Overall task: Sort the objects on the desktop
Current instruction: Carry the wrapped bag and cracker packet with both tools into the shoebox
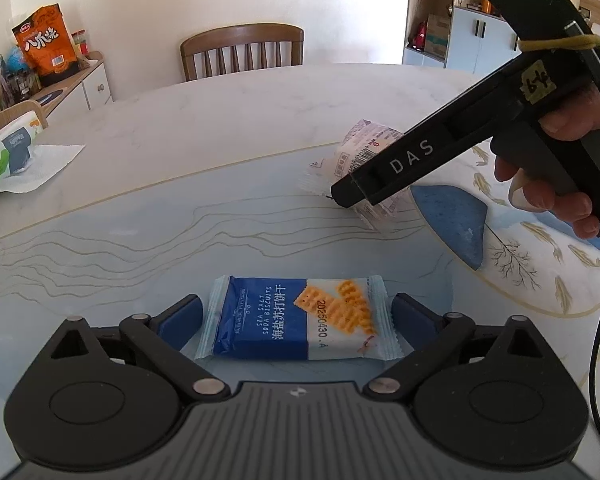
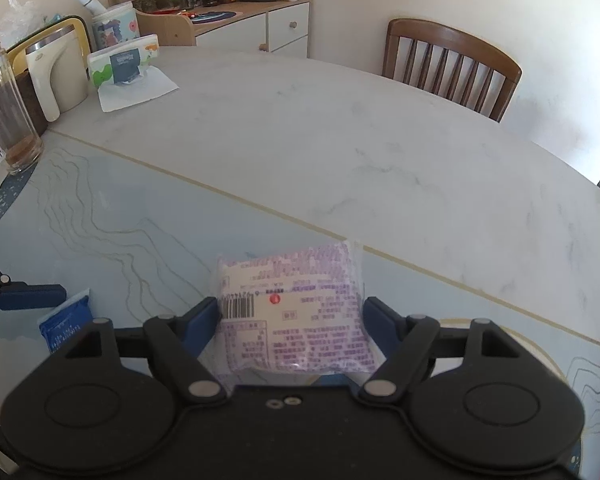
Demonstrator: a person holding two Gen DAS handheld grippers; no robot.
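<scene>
Biscuit packet reads "SEA SALT SODA BISCUITS", "20250430"; right gripper "DAS".

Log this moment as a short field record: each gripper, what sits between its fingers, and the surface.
left gripper: open, fingers either side of the blue-and-white sea salt soda biscuit packet, gaps visible on both sides
right gripper: fingers at both edges of the white packet with purple print and barcode; grip cannot be confirmed
biscuit packet position: lying flat on the pale blue patterned table mat
background: brown wooden chair behind the white marble table
</scene>
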